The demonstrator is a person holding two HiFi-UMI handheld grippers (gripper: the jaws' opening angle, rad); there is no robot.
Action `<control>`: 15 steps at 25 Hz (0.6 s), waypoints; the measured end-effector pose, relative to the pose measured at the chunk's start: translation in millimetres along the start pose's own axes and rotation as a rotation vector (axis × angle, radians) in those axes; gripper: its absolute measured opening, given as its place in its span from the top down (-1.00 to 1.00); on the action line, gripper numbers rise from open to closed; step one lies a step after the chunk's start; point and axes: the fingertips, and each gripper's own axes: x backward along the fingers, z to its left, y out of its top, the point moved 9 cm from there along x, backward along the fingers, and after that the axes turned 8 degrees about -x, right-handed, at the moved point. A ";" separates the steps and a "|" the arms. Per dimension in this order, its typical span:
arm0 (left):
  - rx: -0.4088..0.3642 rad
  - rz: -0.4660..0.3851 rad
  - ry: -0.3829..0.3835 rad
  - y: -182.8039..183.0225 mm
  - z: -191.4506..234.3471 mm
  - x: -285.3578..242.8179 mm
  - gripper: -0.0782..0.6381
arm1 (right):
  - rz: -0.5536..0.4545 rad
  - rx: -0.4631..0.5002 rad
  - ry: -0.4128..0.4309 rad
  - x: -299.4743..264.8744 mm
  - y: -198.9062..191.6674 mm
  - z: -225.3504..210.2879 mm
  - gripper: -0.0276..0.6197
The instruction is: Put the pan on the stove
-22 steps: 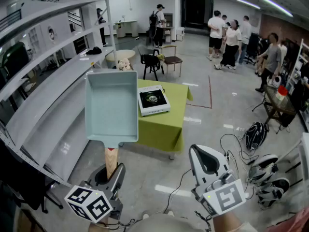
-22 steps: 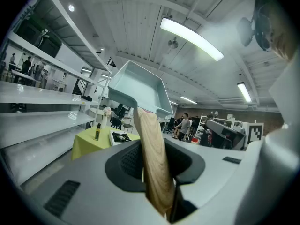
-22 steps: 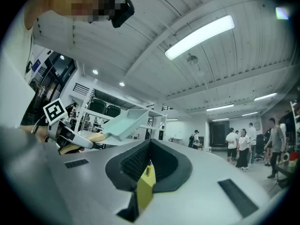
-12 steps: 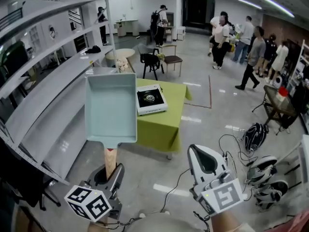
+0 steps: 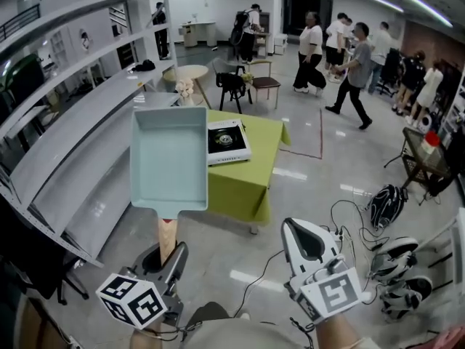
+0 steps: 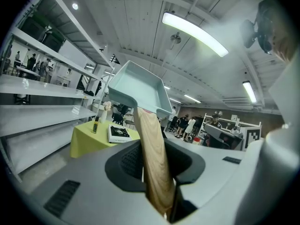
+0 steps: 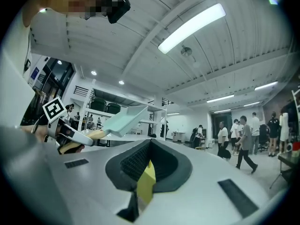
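left gripper (image 5: 166, 262): clamped on the pan's wooden handle (image 5: 167, 238) near its end, well short of the stove. it carries the load alone.
right gripper (image 5: 305, 244): jaws together, empty, also well short of the stove and lending no support.
pan (image 5: 168, 158): in the air, short of the stove and to its left. it is a long lever on a short grip, so the handle may twist or slide in the jaws and tip the pan.
surface (image 5: 247, 184): green-covered, carries the stove. a small bottle (image 6: 95, 124) stands left of the stove, and a low pass could knock it over.
stove (image 5: 227, 142): looks light, so an off-centre or hard landing could shove it.
people (image 5: 349, 64): walking well beyond the stove — no likely hazard.
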 end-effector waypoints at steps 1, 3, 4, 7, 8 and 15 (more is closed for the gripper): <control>-0.001 0.003 0.001 -1.0 -1.5 -0.7 0.47 | 0.003 -0.002 0.001 0.6 -1.4 -1.7 0.90; -0.001 0.012 0.001 -2.0 -3.2 -2.2 0.47 | 0.007 -0.005 0.004 0.8 -3.8 -4.2 0.90; 0.000 0.016 0.001 -2.8 -3.6 -3.3 0.47 | 0.009 -0.005 0.005 0.7 -5.3 -5.3 0.90; -0.003 0.016 0.001 -6.7 -4.1 -7.7 0.47 | 0.012 -0.009 0.008 -1.1 -11.5 -9.2 0.90; -0.004 0.015 0.002 -7.4 -3.6 -9.3 0.47 | 0.013 -0.011 0.010 -2.7 -13.9 -10.0 0.90; -0.006 0.011 -0.004 -9.0 12.7 -26.7 0.47 | 0.025 -0.005 0.019 -23.6 -27.8 -13.2 0.90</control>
